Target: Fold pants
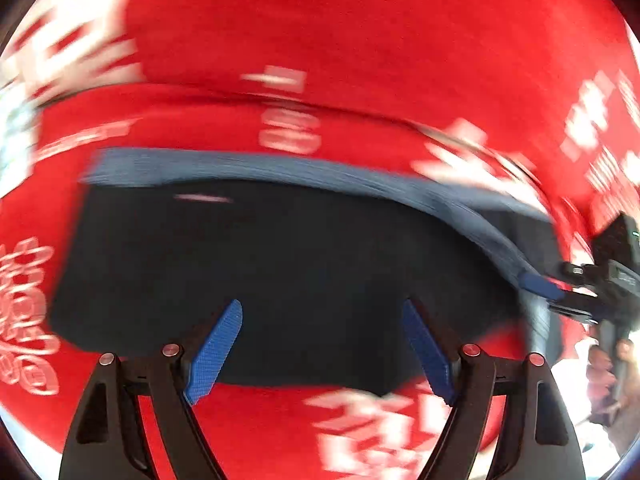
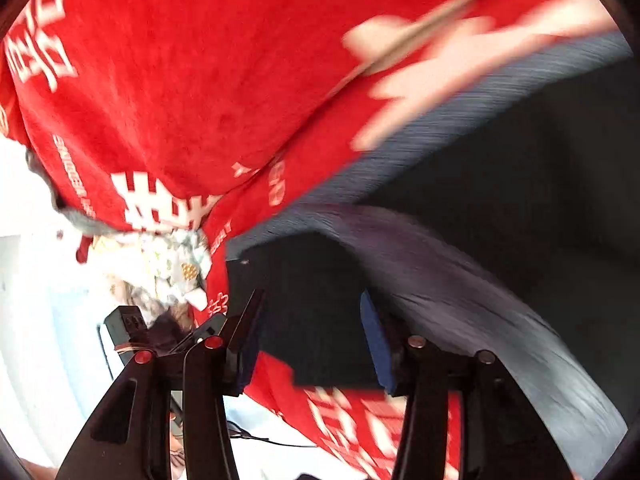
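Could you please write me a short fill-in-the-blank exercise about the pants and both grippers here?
1. The dark pants lie on a ____ cloth with white lettering.
2. The left gripper has its jaws ____.
3. The waistband is grey-____.
4. The right gripper holds ____.

Missing words: red; open; blue; nothing

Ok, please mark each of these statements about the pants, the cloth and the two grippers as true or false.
1. The dark pants lie on a red cloth with white print. True.
2. The left gripper is clamped on the pants. False: its blue pads stand apart and nothing is between them.
3. The pants have a grey-blue waistband. True.
4. The right gripper is shut tight. False: there is a clear gap between its pads.
5. The cloth under the pants is green. False: it is red.
6. The right gripper shows at the right edge of the left wrist view. True.
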